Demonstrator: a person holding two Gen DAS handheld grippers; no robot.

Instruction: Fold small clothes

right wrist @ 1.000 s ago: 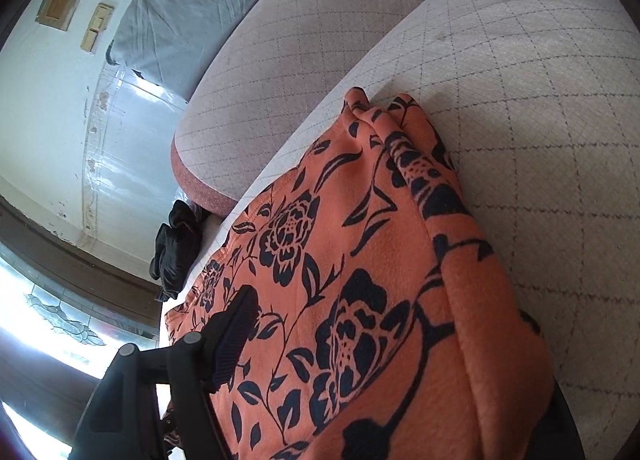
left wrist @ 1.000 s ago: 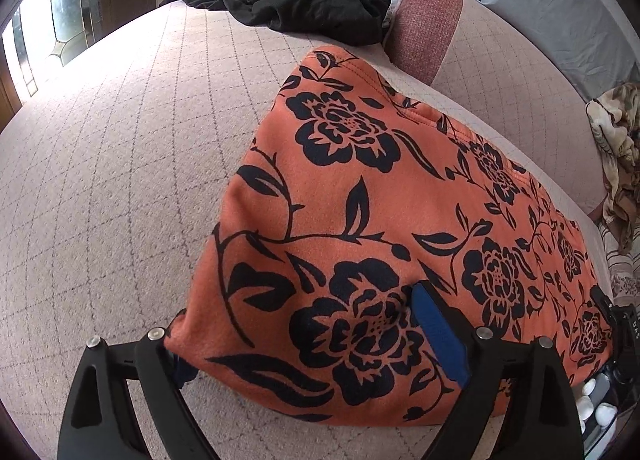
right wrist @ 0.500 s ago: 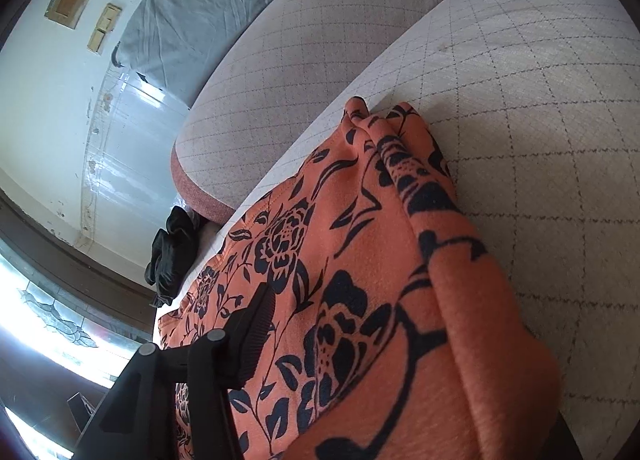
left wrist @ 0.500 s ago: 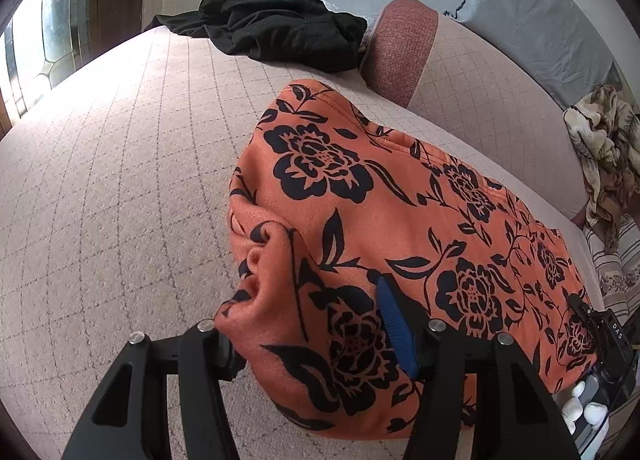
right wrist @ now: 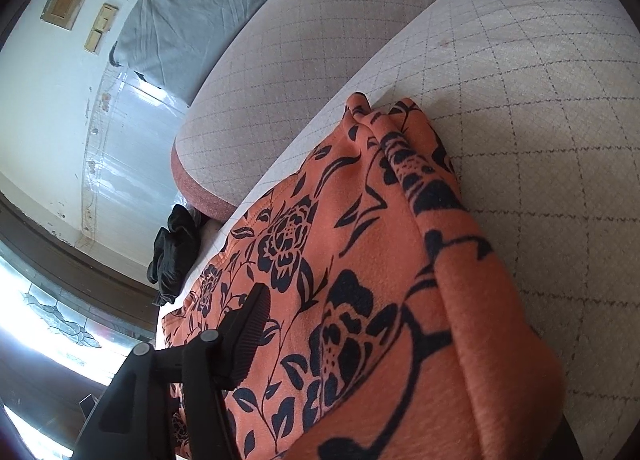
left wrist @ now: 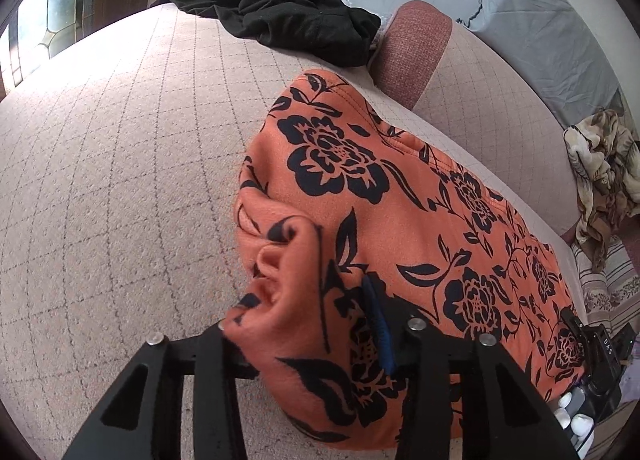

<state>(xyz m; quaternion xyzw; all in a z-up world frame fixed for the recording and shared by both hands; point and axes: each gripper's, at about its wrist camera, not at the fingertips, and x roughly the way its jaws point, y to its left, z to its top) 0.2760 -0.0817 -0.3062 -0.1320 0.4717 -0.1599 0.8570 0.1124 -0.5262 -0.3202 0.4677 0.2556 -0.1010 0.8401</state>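
Observation:
An orange garment with black flowers (left wrist: 380,196) lies on the beige quilted sofa seat (left wrist: 120,148). My left gripper (left wrist: 304,336) is shut on its near corner, and the cloth bunches into folds between the fingers. The blue pad of the right-hand finger (left wrist: 378,324) presses into the fabric. In the right wrist view the same garment (right wrist: 360,260) fills the lower frame. My right gripper (right wrist: 360,360) is shut on its other end; only the left finger (right wrist: 244,336) shows, the other is hidden under the cloth. The right gripper also shows in the left wrist view (left wrist: 596,364).
A black garment (left wrist: 288,24) lies at the far end of the seat beside a reddish armrest (left wrist: 412,48). A grey cloth (left wrist: 552,44) drapes the backrest. A patterned beige blanket (left wrist: 600,176) is heaped at the right. A window (right wrist: 52,324) is beyond the sofa.
My left gripper has closed on the garment's corner and bunched it up. The right gripper keeps its hold and has lifted its end slightly.

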